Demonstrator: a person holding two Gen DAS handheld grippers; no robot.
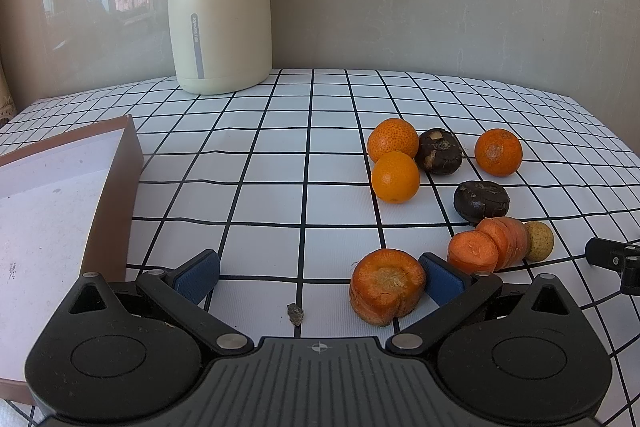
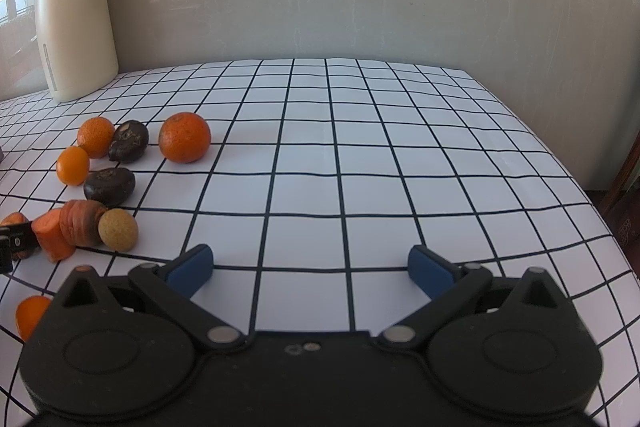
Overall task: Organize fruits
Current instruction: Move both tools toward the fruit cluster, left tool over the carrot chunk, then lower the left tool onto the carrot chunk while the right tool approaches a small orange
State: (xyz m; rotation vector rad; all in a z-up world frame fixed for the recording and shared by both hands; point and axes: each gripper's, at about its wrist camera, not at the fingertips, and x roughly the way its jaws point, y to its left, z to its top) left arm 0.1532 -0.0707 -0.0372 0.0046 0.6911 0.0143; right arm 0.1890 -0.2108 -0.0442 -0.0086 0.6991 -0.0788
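Observation:
My left gripper (image 1: pixel 320 277) is open low over the checked tablecloth; a carrot stub (image 1: pixel 386 285) lies between its fingers, against the right pad (image 1: pixel 440 283). Beyond lie two more carrot pieces (image 1: pixel 490 245), a tan ball-like fruit (image 1: pixel 540 241), two dark water chestnuts (image 1: pixel 480 201), (image 1: pixel 439 151) and three oranges (image 1: pixel 395 177), (image 1: pixel 393 139), (image 1: pixel 498 152). My right gripper (image 2: pixel 310 267) is open and empty over bare cloth, right of the same group: carrots (image 2: pixel 66 229), tan fruit (image 2: pixel 118 229), orange (image 2: pixel 185 137).
An open brown cardboard box (image 1: pixel 60 211) with a pale inside sits at the left. A cream thermos jug (image 1: pixel 219 11) stands at the back left by the wall. A small dark scrap (image 1: pixel 295 313) lies between my left fingers. Another orange (image 2: pixel 30 315) lies near the front edge.

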